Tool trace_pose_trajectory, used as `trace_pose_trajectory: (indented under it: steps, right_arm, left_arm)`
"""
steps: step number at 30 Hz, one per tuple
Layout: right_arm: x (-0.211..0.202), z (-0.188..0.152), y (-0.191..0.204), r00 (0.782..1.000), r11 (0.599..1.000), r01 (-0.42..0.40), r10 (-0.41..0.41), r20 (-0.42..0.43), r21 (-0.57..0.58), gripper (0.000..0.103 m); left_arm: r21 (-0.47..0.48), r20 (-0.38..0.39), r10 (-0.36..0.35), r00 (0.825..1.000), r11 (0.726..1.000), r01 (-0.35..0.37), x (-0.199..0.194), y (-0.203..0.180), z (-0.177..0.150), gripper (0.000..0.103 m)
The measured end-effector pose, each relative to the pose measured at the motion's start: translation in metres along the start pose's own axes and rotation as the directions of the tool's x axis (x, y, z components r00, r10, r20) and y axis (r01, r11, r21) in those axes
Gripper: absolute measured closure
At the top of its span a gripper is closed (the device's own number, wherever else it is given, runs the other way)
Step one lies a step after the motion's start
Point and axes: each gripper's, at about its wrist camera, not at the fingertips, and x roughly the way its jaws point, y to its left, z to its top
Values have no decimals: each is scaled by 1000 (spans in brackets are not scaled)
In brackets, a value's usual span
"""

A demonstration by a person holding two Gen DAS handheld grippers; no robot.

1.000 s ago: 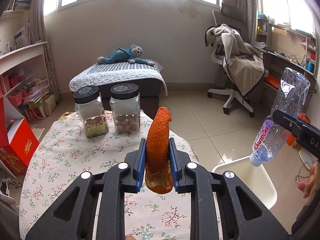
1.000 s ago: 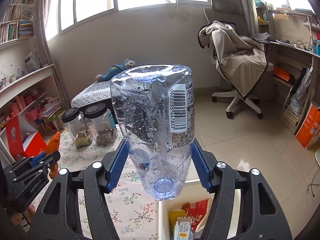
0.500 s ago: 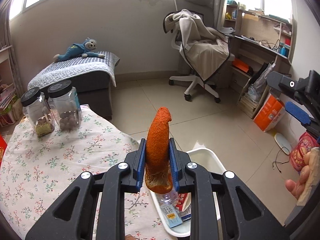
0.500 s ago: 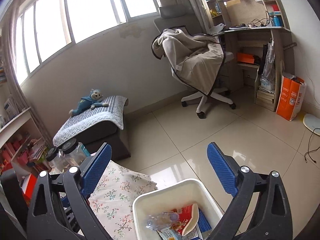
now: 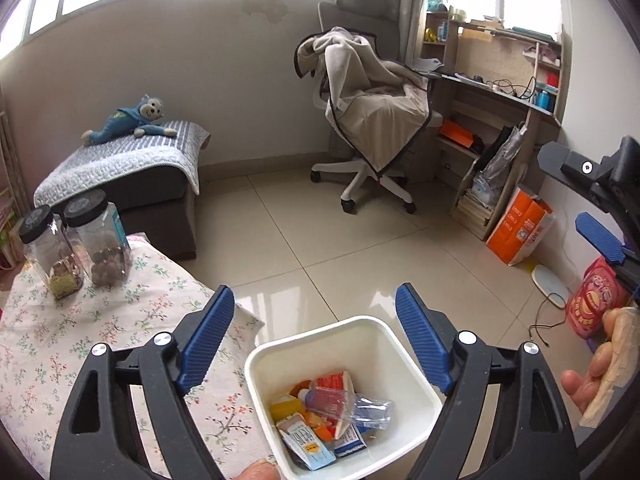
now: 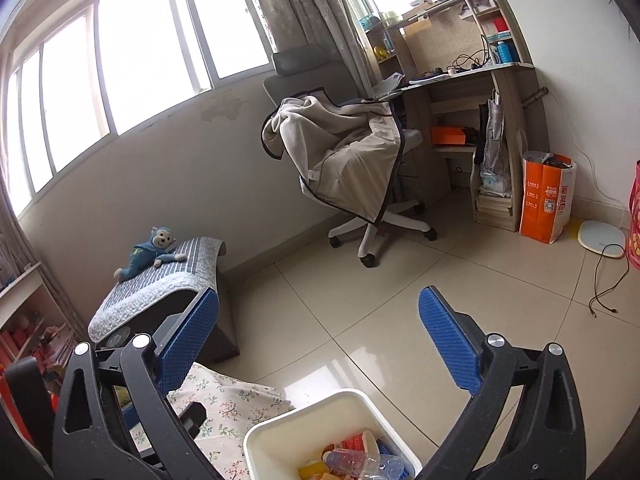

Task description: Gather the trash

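Left hand-held gripper (image 5: 315, 312): jaws spread wide, have just been opening, nothing between the blue pads. It hangs over the white bin (image 5: 412, 364). Right hand-held gripper (image 6: 318, 322): jaws at full spread, just been opening too, nothing between them; seen from the left view it sits at the far right edge, a hand (image 5: 592, 364) beside it.

Bin stands on the floor, just right of the bench (image 5: 80, 344) with its floral cloth. Inside: clear bottle (image 5: 348, 404) lying on its side atop cartons and wrappers; orange scraps beside it, too jumbled to sort.

Two black-lidded jars (image 5: 76, 244) on the bench's far left. Beyond: bed with blue toy monkey (image 5: 128, 120), draped chair (image 5: 372, 120), desk shelves far right.
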Motion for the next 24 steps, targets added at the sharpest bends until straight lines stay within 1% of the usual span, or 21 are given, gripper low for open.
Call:
trace_pose_trajectory:
  steps: [2, 3, 5, 6, 7, 8, 10, 11, 12, 13, 14, 15, 17, 21, 24]
  right_arm:
    - [-3, -3, 12, 1000, 999, 3, -2, 13, -40, 7]
    - [-5, -5, 20, 1000, 998, 7, -5, 26, -60, 7]
    - [-10, -8, 34, 998, 995, 18, -11, 62, -99, 7]
    - [-15, -10, 43, 997, 992, 22, -12, 81, -121, 7]
    - [-19, -12, 52, 995, 989, 27, -13, 99, -142, 7]
    - [-22, -15, 62, 993, 986, 33, -15, 113, -164, 7]
    - [-26, -22, 80, 992, 980, 35, -10, 127, -196, 7]
    - [-27, -25, 90, 991, 977, 35, -8, 130, -208, 7]
    - [-28, -29, 99, 992, 974, 35, -7, 127, -222, 7]
    - [-29, -33, 109, 992, 972, 30, -1, 123, -235, 7]
    - [-29, -38, 118, 993, 969, 19, 10, 115, -248, 7]
    - [-30, -41, 127, 994, 966, 4, 24, 106, -260, 7]
    - [-32, -50, 144, 995, 958, -15, 44, 93, -287, 7]
    - [-39, -65, 174, 992, 941, -51, 86, 93, -335, 7]
    - [-42, -69, 189, 989, 937, -77, 115, 93, -341, 7]
  left_arm:
    - [4, 45, 45, 998, 999, -45, -12, 12, 4, 13]
    - [4, 74, 77, 994, 997, -77, -19, 19, 5, 12]
    - [-1, 135, 145, 980, 989, -146, -34, 34, 8, 8]
    - [-9, 170, 180, 969, 983, -182, -43, 43, 9, 7]
    - [-20, 206, 218, 954, 976, -219, -52, 51, 10, 7]
    - [-30, 242, 259, 935, 965, -259, -61, 59, 11, 7]
    - [-53, 301, 337, 892, 940, -337, -79, 75, 12, 7]
    - [-67, 323, 372, 870, 926, -371, -87, 84, 12, 7]
    - [-82, 335, 401, 853, 914, -398, -95, 92, 12, 7]
    - [-96, 341, 424, 839, 904, -417, -102, 101, 12, 7]
    - [-109, 341, 441, 830, 896, -431, -108, 109, 11, 7]
    - [-120, 335, 454, 826, 890, -441, -114, 118, 11, 7]
    - [-140, 316, 475, 822, 880, -454, -123, 135, 8, 7]
    - [-184, 269, 503, 822, 864, -468, -136, 165, -3, 7]
    - [-218, 252, 529, 810, 847, -485, -144, 184, -14, 7]
